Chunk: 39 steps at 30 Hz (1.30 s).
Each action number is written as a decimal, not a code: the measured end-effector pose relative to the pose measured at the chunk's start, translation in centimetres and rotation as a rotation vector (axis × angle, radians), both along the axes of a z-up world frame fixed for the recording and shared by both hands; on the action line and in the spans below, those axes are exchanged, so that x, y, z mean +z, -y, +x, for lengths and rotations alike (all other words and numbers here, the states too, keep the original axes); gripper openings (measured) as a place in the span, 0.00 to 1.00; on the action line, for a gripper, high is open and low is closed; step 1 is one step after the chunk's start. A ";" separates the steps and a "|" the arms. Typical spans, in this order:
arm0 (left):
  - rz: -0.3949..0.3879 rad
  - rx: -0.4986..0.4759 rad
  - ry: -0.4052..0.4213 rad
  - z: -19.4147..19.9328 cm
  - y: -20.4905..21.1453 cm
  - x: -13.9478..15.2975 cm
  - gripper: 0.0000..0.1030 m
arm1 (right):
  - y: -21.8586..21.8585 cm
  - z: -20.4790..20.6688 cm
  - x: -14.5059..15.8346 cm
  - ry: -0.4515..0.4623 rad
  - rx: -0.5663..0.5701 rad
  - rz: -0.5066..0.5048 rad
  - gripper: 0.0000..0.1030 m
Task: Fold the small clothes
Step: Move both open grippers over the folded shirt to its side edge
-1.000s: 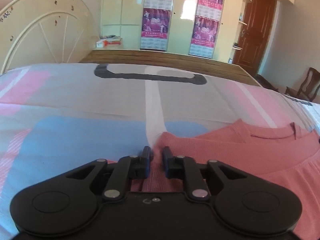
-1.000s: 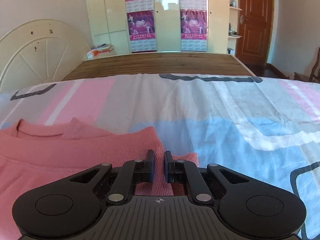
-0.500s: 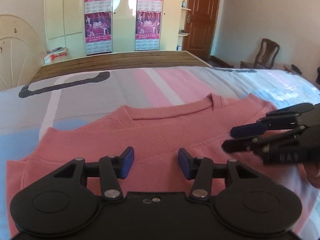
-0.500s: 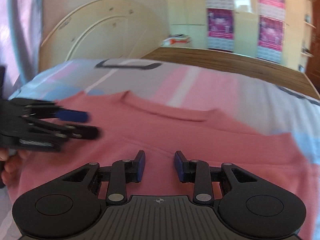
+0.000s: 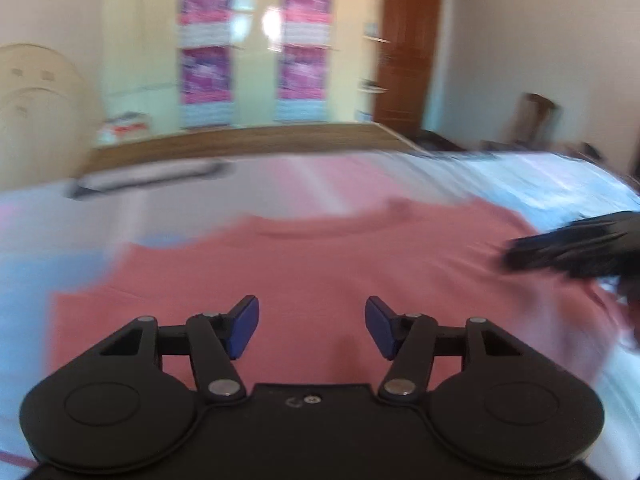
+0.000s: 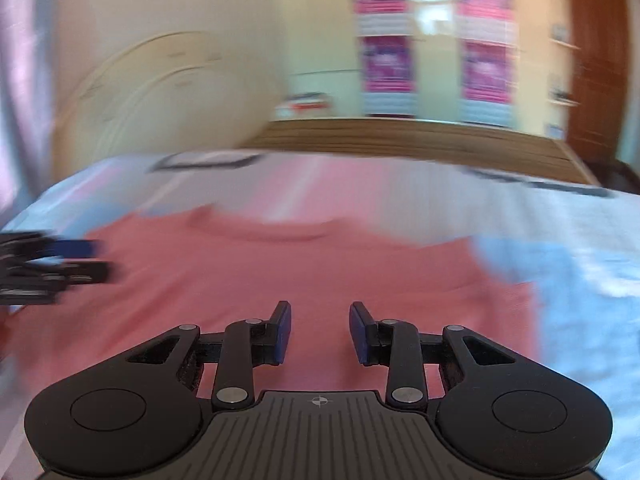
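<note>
A salmon-pink knit top (image 5: 320, 264) lies flat on the bed, neckline at the far side, and also shows in the right wrist view (image 6: 280, 272). My left gripper (image 5: 312, 326) is open and empty above the top's near part. My right gripper (image 6: 319, 332) is open and empty above the same garment. The right gripper shows at the right edge of the left wrist view (image 5: 516, 254). The left gripper shows at the left edge of the right wrist view (image 6: 98, 260). Both views are motion-blurred.
The bedsheet (image 5: 360, 176) has pink, blue and grey blocks with dark lines. A wooden footboard (image 6: 420, 140) runs behind it. Beyond stand a cream wardrobe with purple posters (image 5: 256, 40), a brown door (image 5: 404, 48) and a chair (image 5: 532, 120).
Both grippers let go of the top's side corners and opened. They swung inward over the garment and widened further since half a second ago. The top lies folded narrower.
</note>
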<state>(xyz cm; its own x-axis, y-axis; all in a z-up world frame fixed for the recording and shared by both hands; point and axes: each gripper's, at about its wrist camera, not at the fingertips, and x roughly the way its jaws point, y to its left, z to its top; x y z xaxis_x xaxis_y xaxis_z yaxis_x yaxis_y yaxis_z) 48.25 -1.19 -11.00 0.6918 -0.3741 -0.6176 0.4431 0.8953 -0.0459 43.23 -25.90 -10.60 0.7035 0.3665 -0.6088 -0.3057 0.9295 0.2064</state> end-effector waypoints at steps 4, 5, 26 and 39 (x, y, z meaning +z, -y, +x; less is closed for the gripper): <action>0.027 0.024 -0.048 0.2 1.8 -3.1 0.63 | -2.0 0.2 -3.0 -0.041 -0.045 -0.008 0.32; 0.017 0.037 -0.064 0.2 1.7 -2.5 0.58 | -1.8 0.5 -2.8 -0.061 -0.065 0.016 0.32; 0.055 0.257 -0.058 -6.0 -7.8 -2.1 0.77 | 3.9 -7.6 -2.9 -0.070 -0.222 -0.117 0.32; -0.025 0.184 -0.124 -8.4 0.1 -1.7 0.65 | -6.1 -10.2 -1.5 -0.092 -0.077 -0.062 0.32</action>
